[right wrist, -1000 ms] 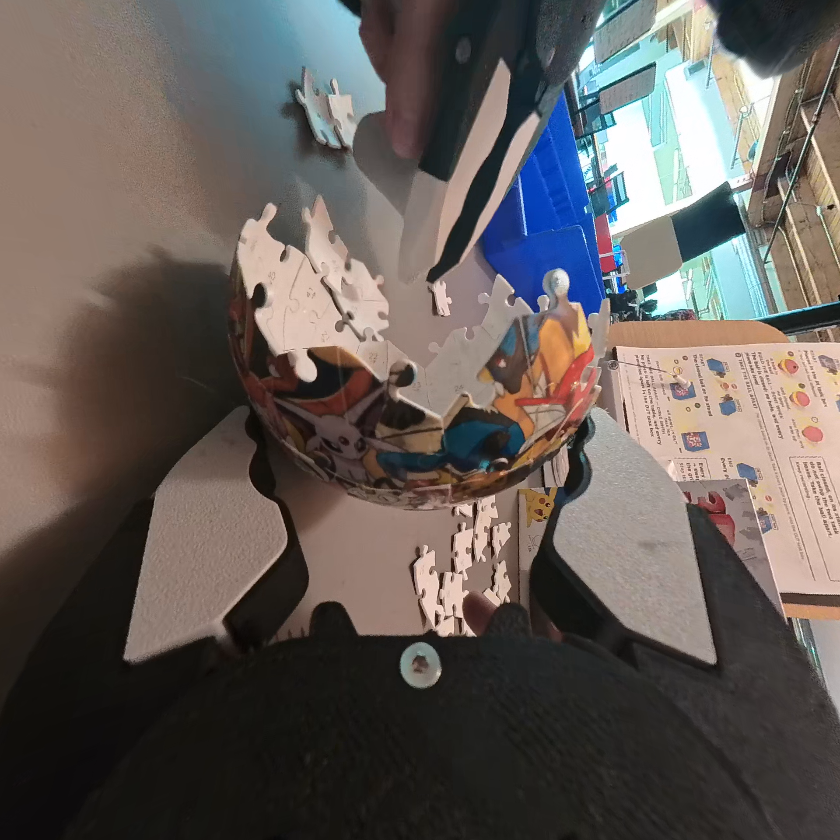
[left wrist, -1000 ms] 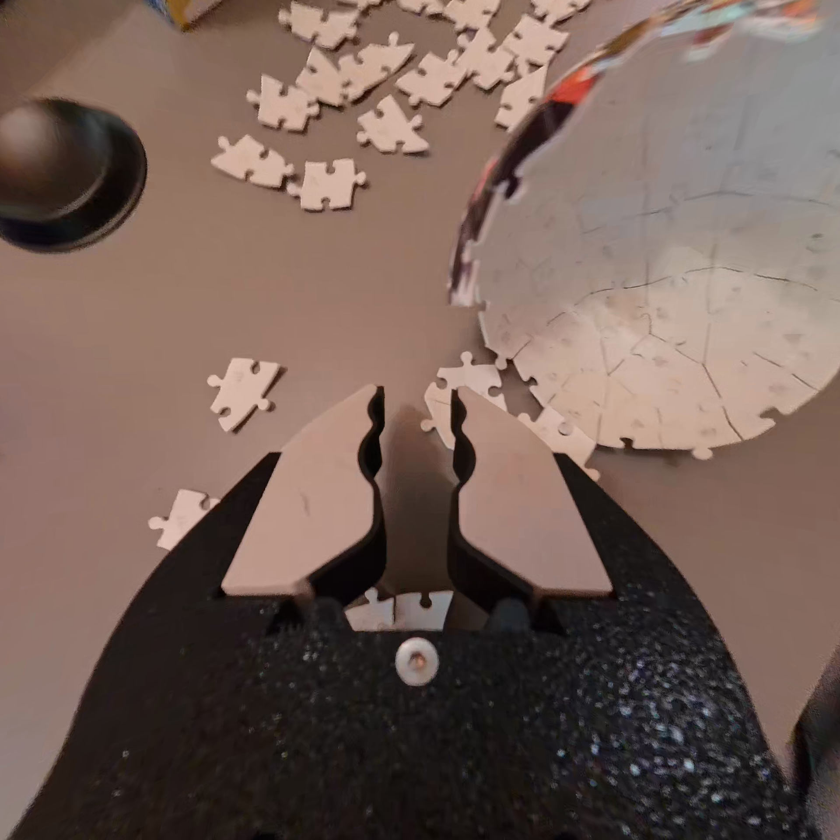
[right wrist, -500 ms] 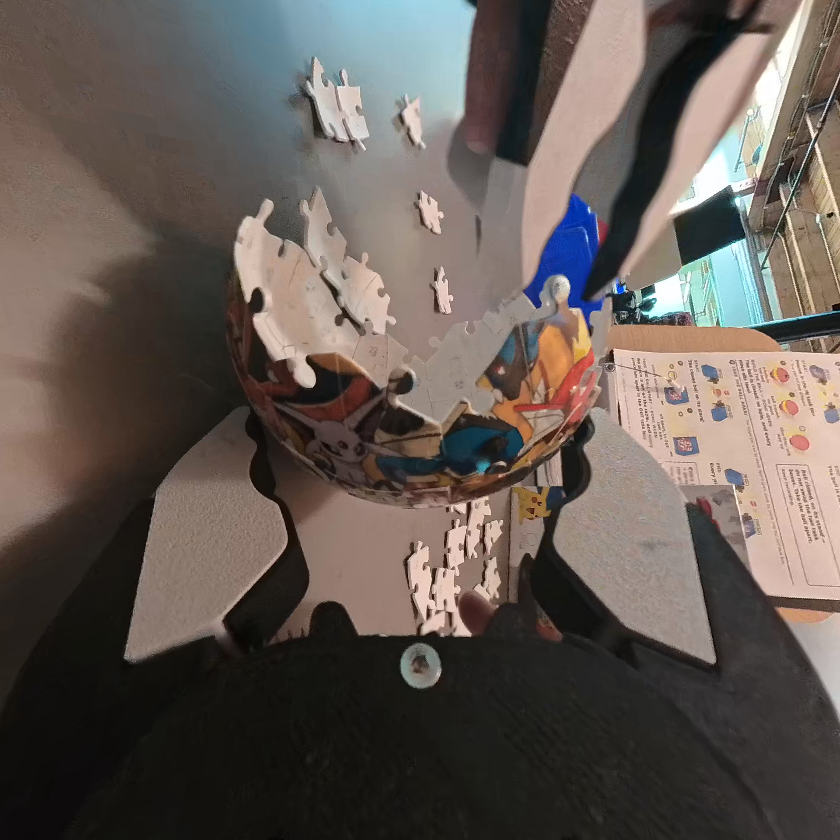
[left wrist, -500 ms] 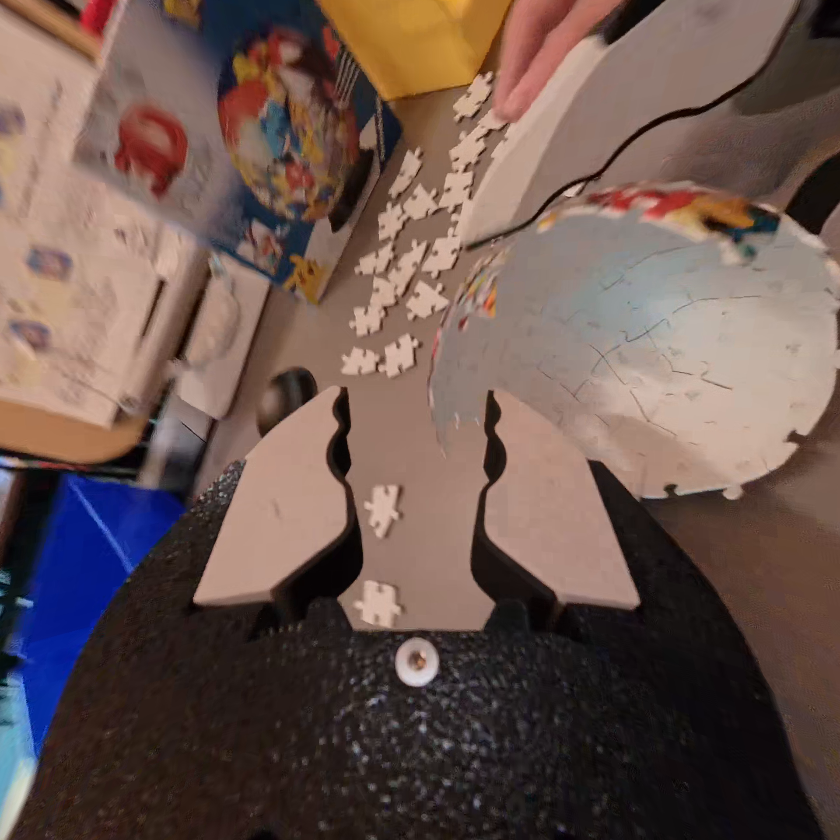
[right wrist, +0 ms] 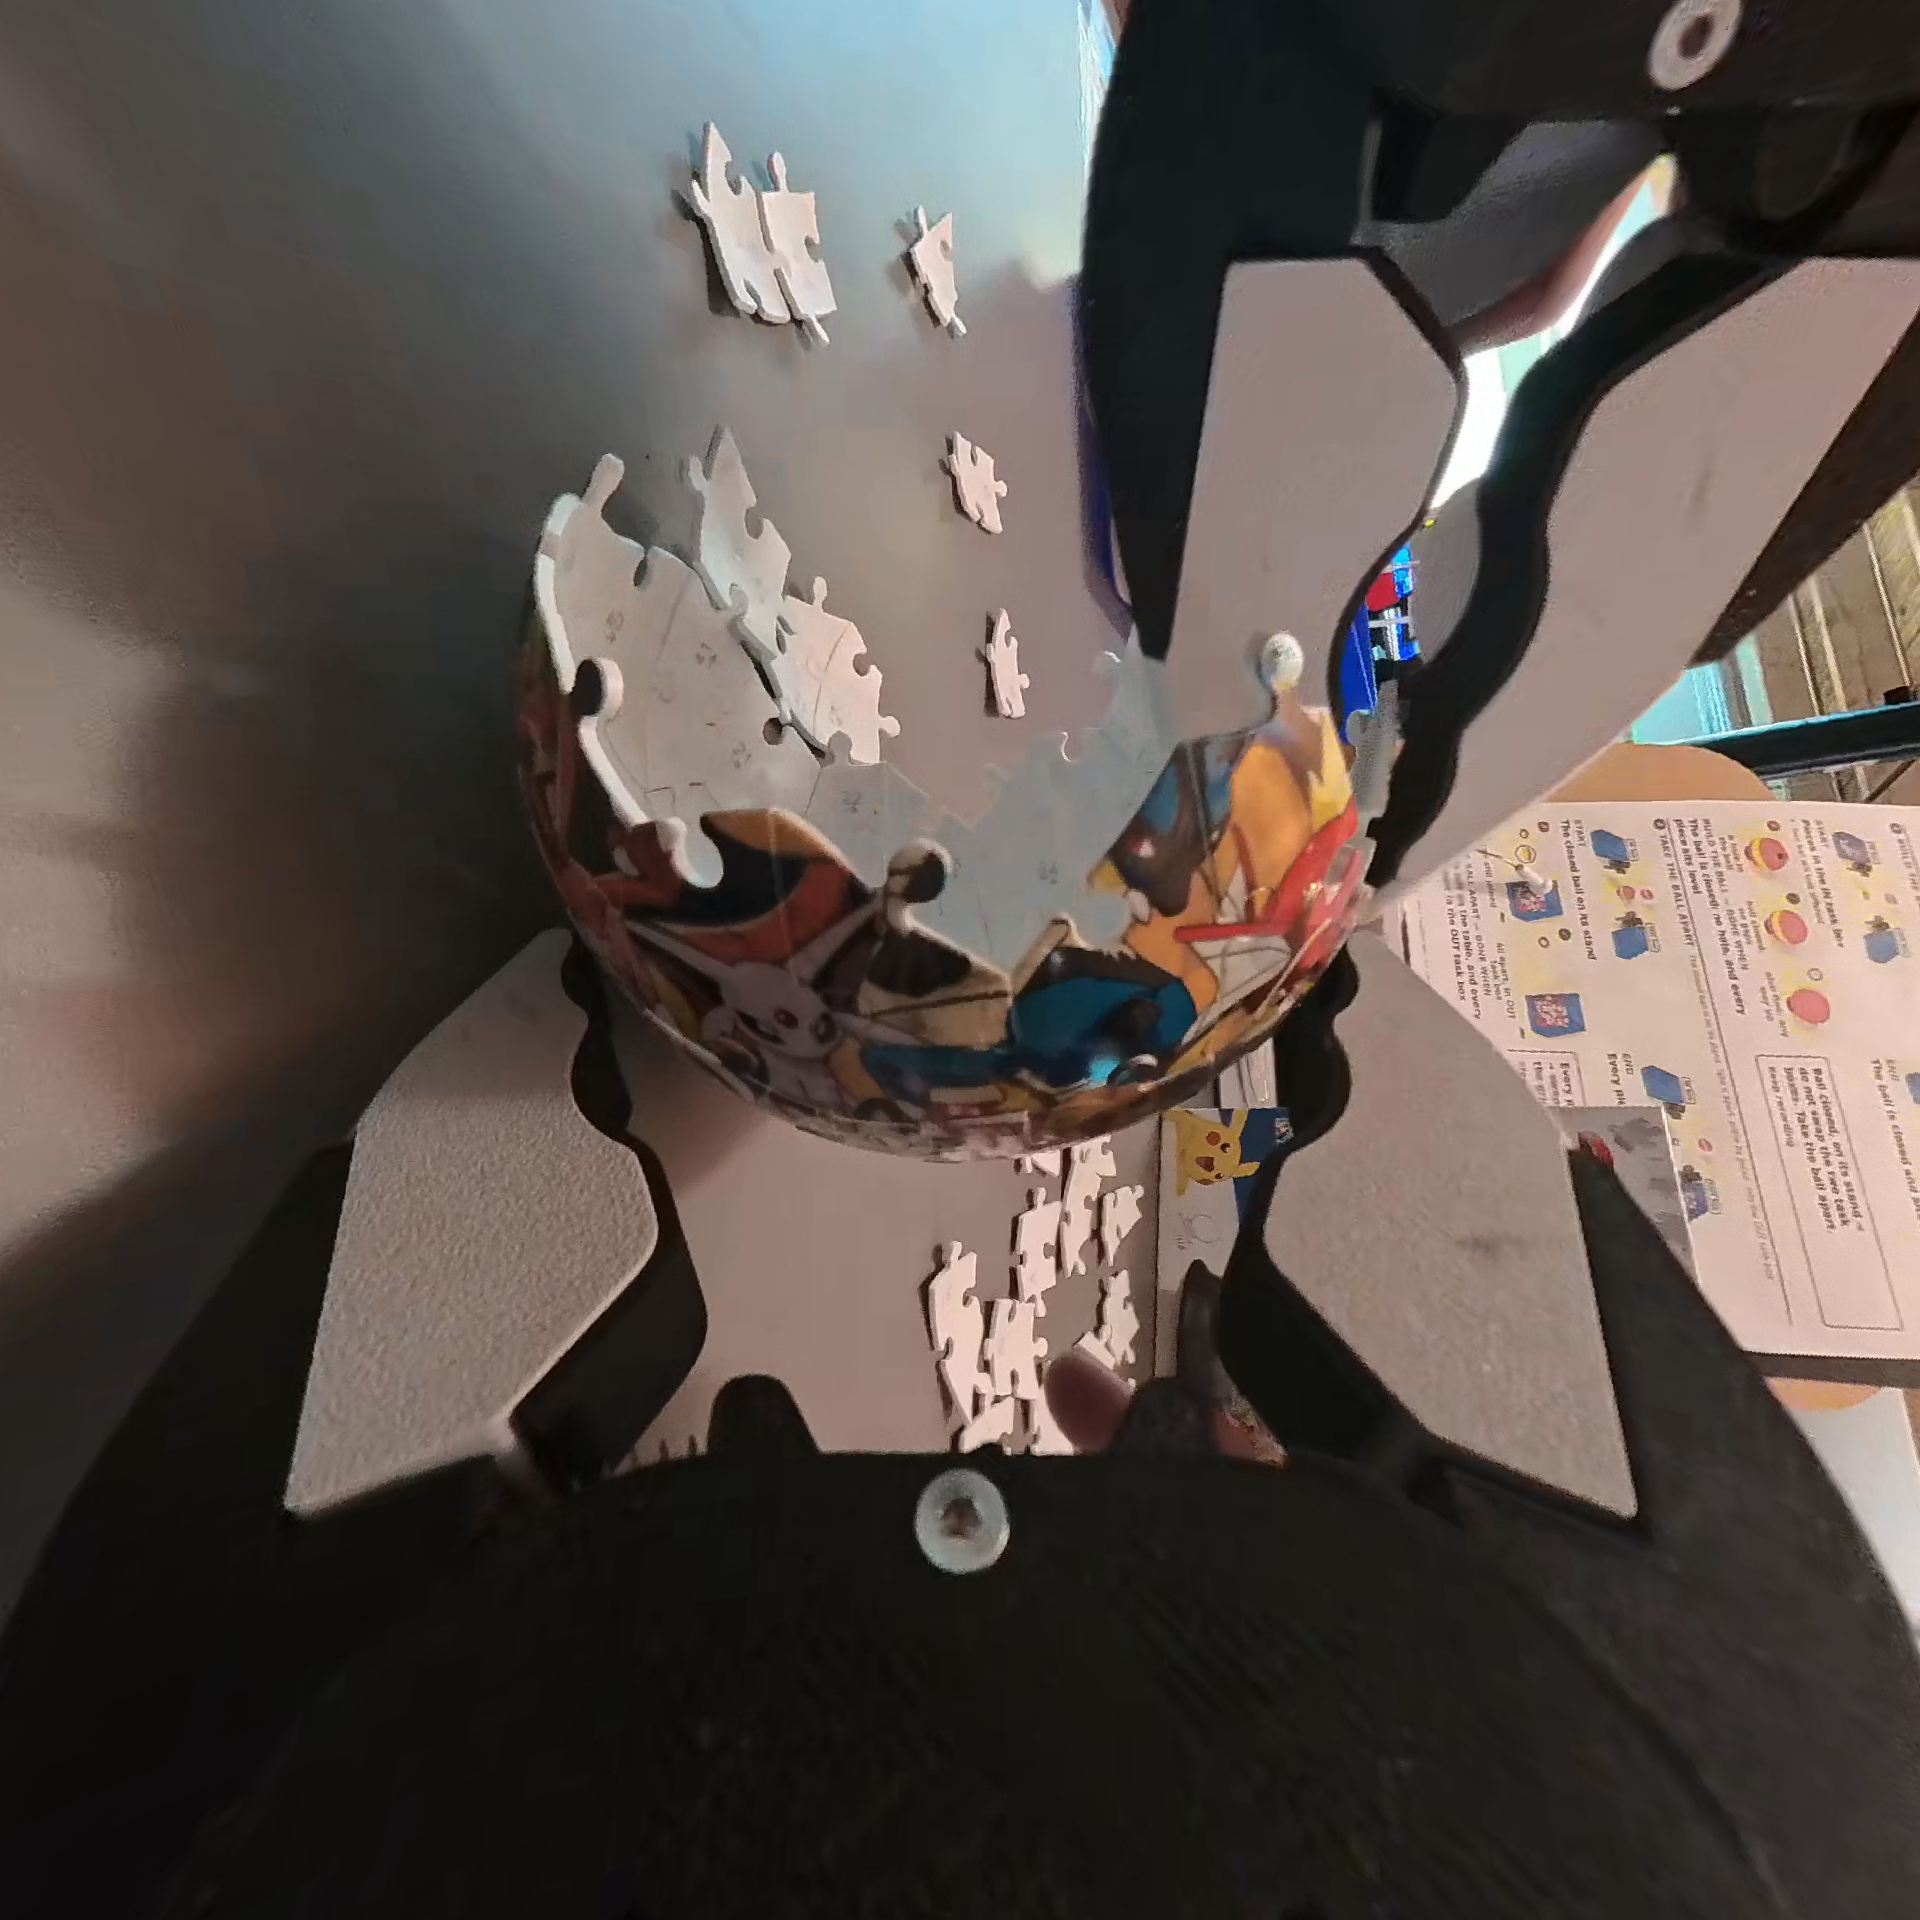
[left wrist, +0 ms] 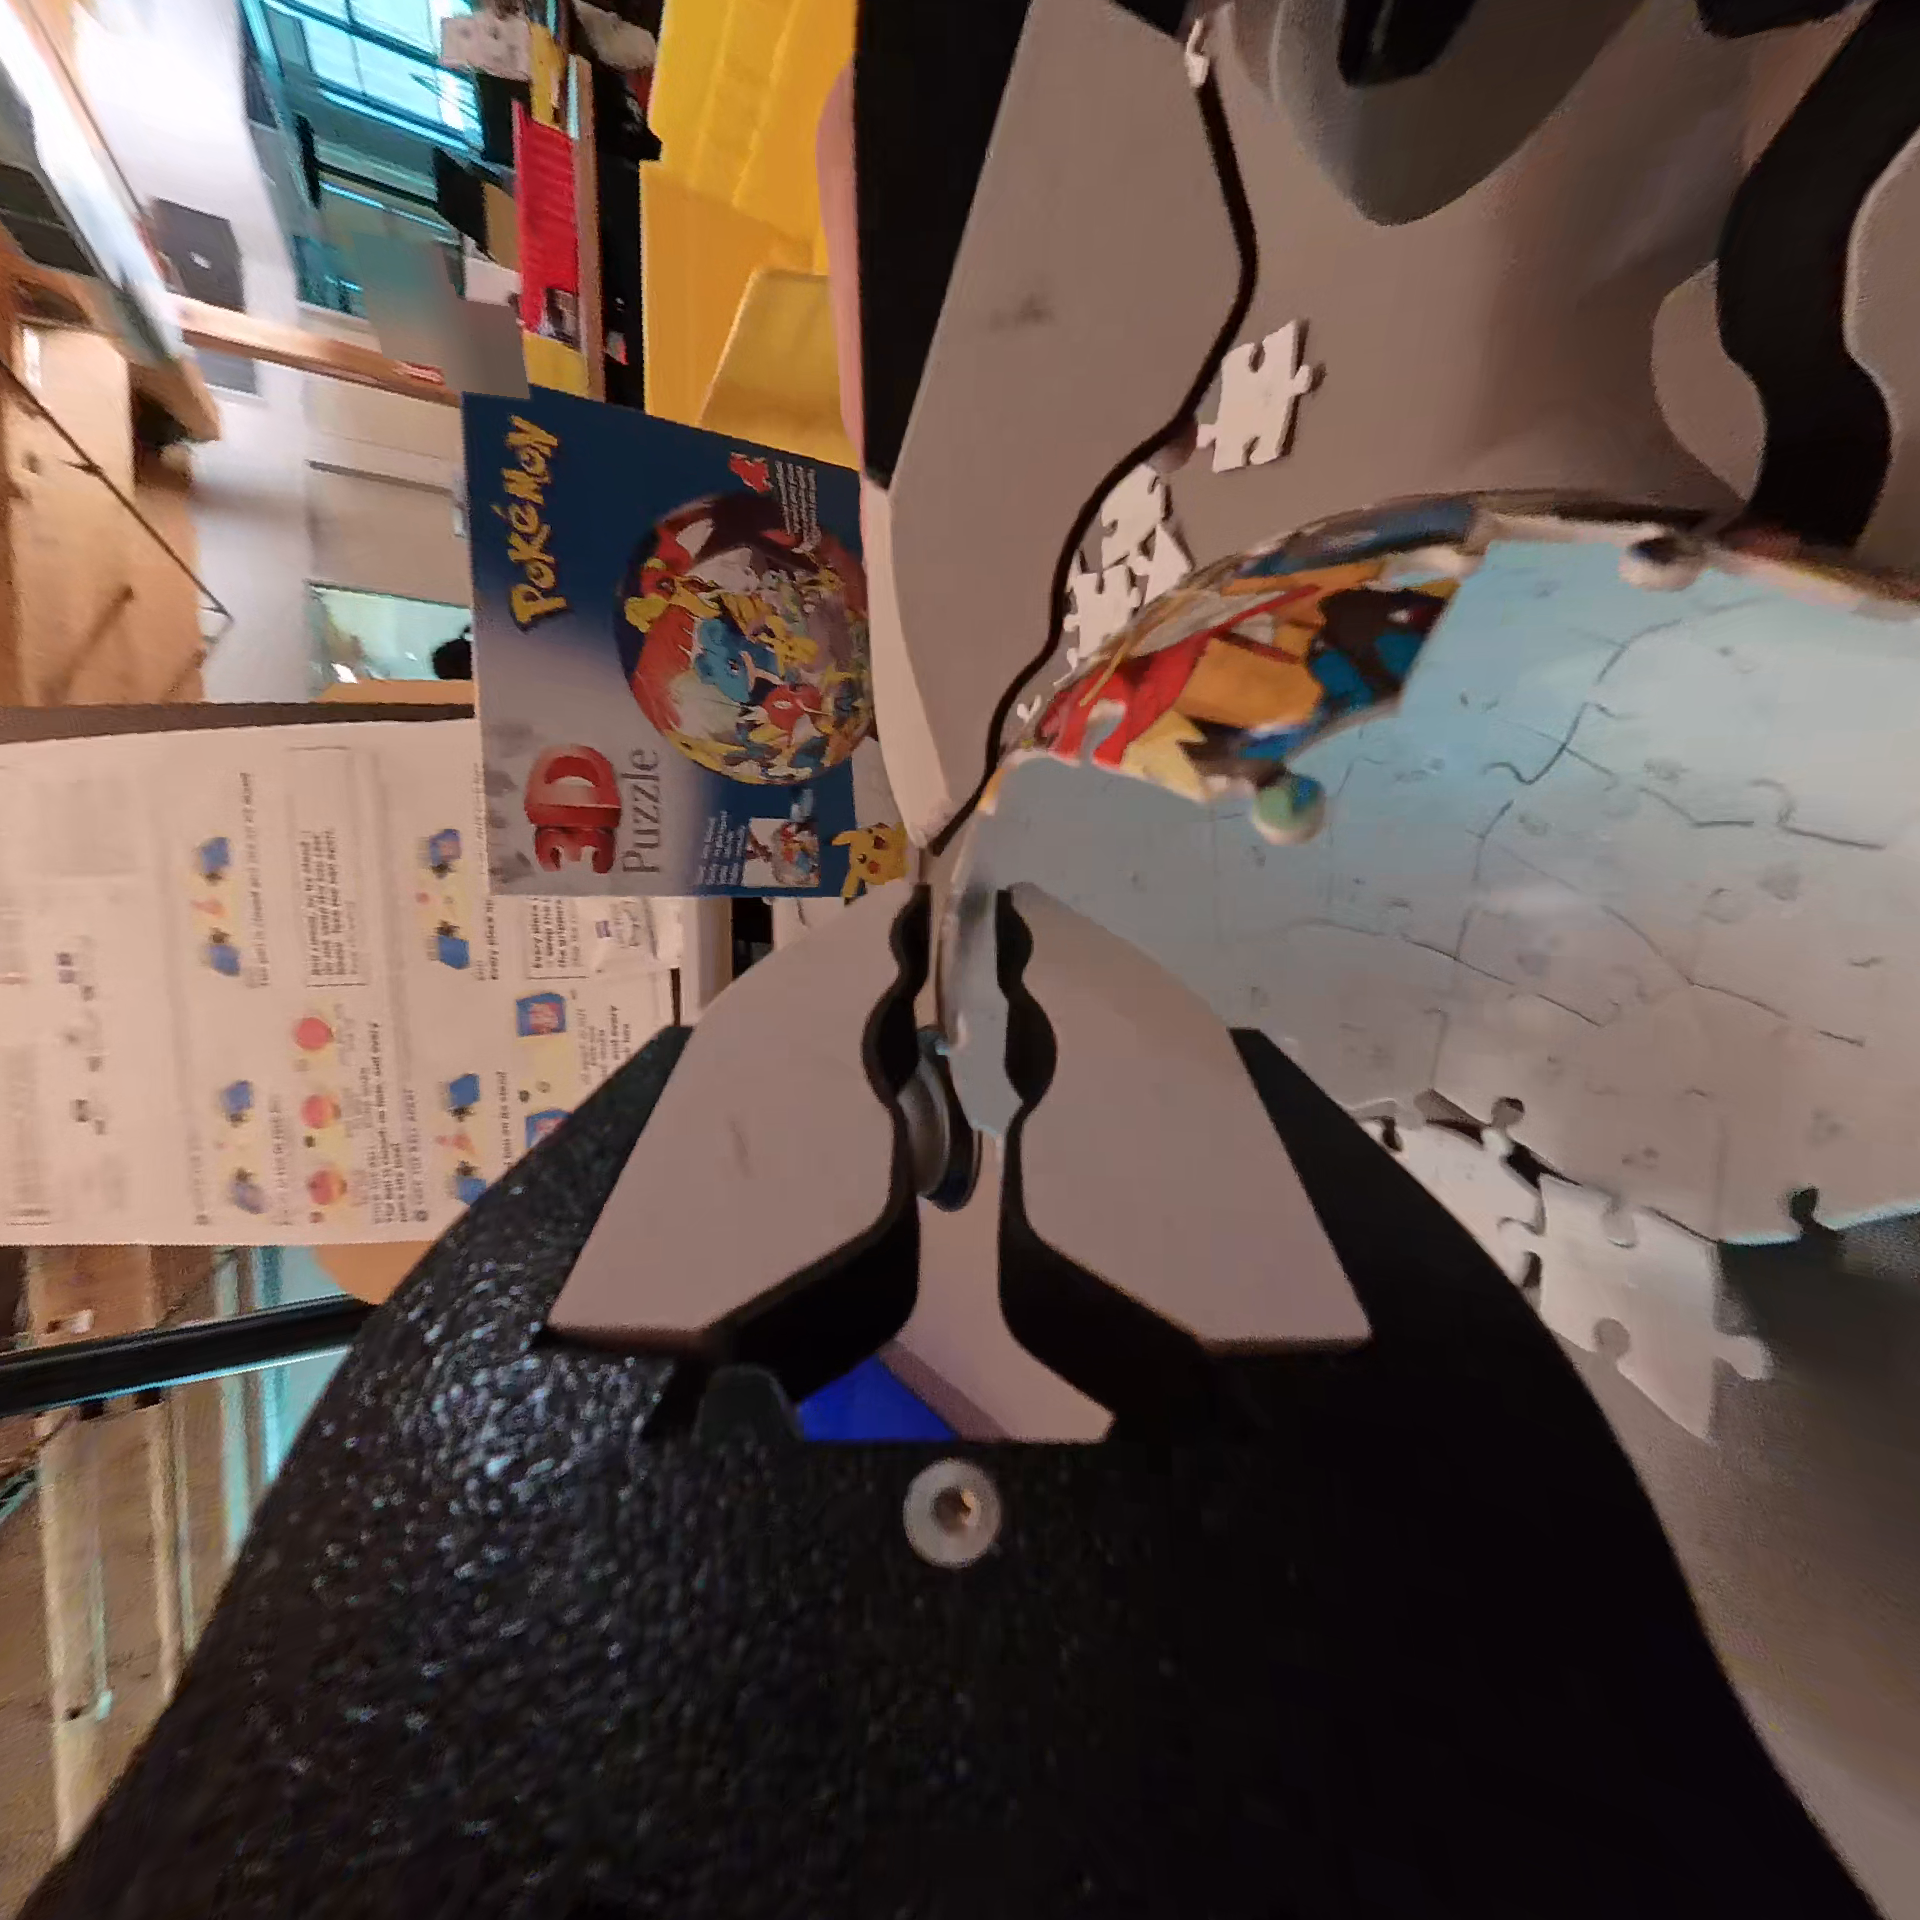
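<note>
- Two claws on one half-built puzzle ball [right wrist: 935, 935]: right claw [right wrist: 956, 997] clamped across its shell.
- Left claw [left wrist: 961, 997] pinching its rim.
- Puzzle box [left wrist: 665, 665] and instruction sheet [left wrist: 260, 977] carry print; loose pieces [right wrist: 769, 249] on bench [right wrist: 312, 416].

You see a curved puzzle shell [right wrist: 935, 935], glossy printed colour outside and matt pale card inside. At the lower frame, the gripper bodies are rough, speckled black plastic with a bright metal screw [left wrist: 951, 1510]; their finger pads [left wrist: 1153, 1153] look smooth matt grey. The table [right wrist: 312, 416] is matt grey.
</note>
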`<action>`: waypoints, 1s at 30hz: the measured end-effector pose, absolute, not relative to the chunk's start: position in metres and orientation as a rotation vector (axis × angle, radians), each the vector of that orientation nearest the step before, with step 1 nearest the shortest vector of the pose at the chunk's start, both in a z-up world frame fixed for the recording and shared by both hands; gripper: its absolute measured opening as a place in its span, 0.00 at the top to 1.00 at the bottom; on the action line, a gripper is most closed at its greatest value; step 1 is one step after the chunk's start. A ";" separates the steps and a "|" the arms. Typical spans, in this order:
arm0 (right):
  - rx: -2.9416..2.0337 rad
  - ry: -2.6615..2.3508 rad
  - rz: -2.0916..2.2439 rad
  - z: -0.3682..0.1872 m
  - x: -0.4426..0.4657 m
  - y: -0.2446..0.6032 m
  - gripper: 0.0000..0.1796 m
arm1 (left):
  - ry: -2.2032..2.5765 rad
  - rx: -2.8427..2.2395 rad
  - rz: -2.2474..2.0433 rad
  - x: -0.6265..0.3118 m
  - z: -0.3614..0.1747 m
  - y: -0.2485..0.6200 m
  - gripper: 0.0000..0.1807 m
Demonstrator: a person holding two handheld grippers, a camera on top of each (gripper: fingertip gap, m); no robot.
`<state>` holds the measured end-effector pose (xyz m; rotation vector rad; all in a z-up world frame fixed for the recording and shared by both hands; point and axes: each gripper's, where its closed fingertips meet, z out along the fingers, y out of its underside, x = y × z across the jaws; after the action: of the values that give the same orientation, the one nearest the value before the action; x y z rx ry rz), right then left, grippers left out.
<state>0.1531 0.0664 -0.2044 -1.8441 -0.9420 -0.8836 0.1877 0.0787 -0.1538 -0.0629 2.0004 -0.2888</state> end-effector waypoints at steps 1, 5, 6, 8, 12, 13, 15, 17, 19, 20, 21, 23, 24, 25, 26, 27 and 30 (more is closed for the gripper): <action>-1.845 -0.937 -0.879 -0.204 0.153 0.066 0.30 | 1.980 -0.048 -0.282 0.188 -0.154 0.079 0.96; -1.847 -0.919 -0.853 -0.203 0.154 0.065 0.31 | 1.891 -0.007 -0.260 0.190 -0.153 0.079 0.95; -1.845 -0.906 -0.839 -0.201 0.155 0.063 0.30 | 1.871 -0.005 -0.253 0.191 -0.153 0.081 0.95; -1.831 -0.867 -0.802 -0.194 0.157 0.060 0.30 | 1.832 -0.017 -0.264 0.192 -0.151 0.083 0.96; -1.781 -0.754 -0.714 -0.182 0.164 0.056 0.30 | 1.706 -0.047 -0.347 0.192 -0.138 0.086 0.98; -1.780 -0.745 -0.701 -0.184 0.165 0.056 0.30 | 1.677 -0.058 -0.380 0.193 -0.135 0.087 0.98; -1.780 -0.749 -0.717 -0.189 0.171 0.057 0.30 | 1.649 -0.082 -0.445 0.194 -0.135 0.088 0.98; -1.795 -0.757 -0.753 -0.193 0.178 0.057 0.30 | 1.625 -0.123 -0.513 0.195 -0.135 0.092 0.98; -1.791 -0.769 -0.759 -0.193 0.180 0.057 0.30 | 1.607 -0.182 -0.608 0.195 -0.134 0.095 0.97; -1.786 -0.775 -0.751 -0.192 0.180 0.057 0.31 | 1.600 -0.216 -0.664 0.195 -0.134 0.097 0.97; -1.778 -0.775 -0.744 -0.190 0.180 0.058 0.31 | 1.588 -0.253 -0.717 0.195 -0.135 0.100 0.98; -1.770 -0.766 -0.730 -0.188 0.180 0.061 0.31 | 1.566 -0.329 -0.816 0.197 -0.136 0.107 0.98; -1.772 -0.765 -0.723 -0.189 0.181 0.062 0.31 | 1.555 -0.370 -0.860 0.198 -0.136 0.112 0.98; -1.779 -0.770 -0.716 -0.191 0.182 0.063 0.31 | 1.539 -0.405 -0.894 0.199 -0.136 0.116 0.98; -1.787 -0.777 -0.708 -0.192 0.183 0.065 0.31 | 1.525 -0.426 -0.918 0.200 -0.136 0.120 0.98; -1.796 -0.785 -0.696 -0.194 0.184 0.067 0.31 | 1.515 -0.433 -0.933 0.200 -0.136 0.123 0.97; -1.824 -0.816 -0.673 -0.196 0.189 0.071 0.31 | 1.507 -0.443 -0.950 0.201 -0.137 0.127 0.97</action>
<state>0.1888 0.0715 -0.1958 -1.8236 -0.8160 -0.6730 0.2015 0.1274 -0.1374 -0.4435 1.5073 -0.9497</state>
